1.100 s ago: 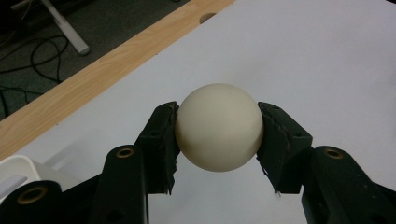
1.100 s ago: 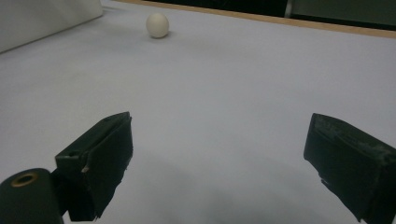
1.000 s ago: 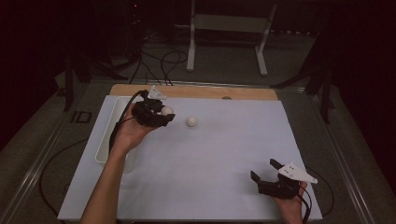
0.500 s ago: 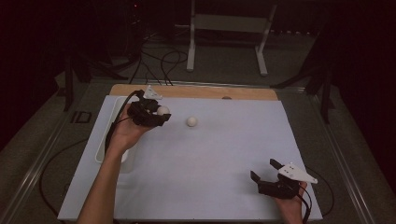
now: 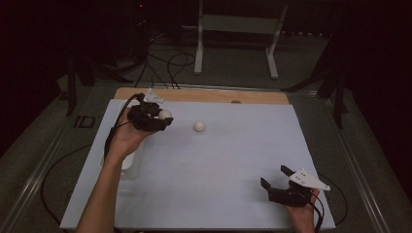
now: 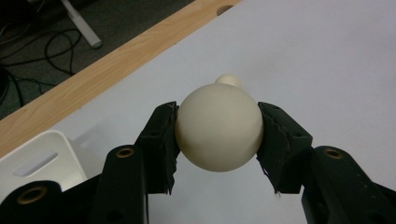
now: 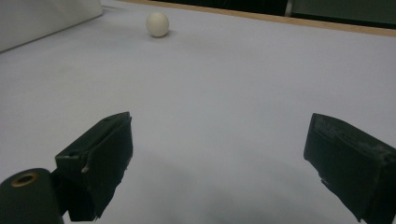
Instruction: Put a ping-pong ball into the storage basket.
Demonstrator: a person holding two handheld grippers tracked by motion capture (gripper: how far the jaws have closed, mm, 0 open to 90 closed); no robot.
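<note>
We are holding a smooth cream-white ball (image 6: 218,127) in our left gripper (image 6: 218,135), its two black jaws pressing against the ball's opposite sides so that it is sitting squarely between the pads. In the high view that left gripper (image 5: 154,118) is hovering over the far left part of the pale grey table mat (image 5: 214,184), with the held ball (image 5: 165,114) showing at its tip and the grey three-cornered plate lying on top. A second small cream-white ball (image 5: 199,126) is resting on the mat just to the right of the left gripper, apart from it; in the left gripper view this second ball (image 6: 229,80) is peeking out from behind the held one, and in the right gripper view it (image 7: 157,24) is lying far off near the mat's far edge.

A white plastic tray (image 5: 130,160) is sitting at the mat's left edge, partly under our left forearm; its rounded corner (image 6: 42,158) is showing below the left jaw. A light wooden board (image 5: 214,95) is running along the far edge of the mat.

We are keeping our right gripper (image 5: 279,182) near the mat's near right corner, well apart from both balls. Its jaws (image 7: 219,158) are standing wide apart with nothing but bare mat between them.
</note>
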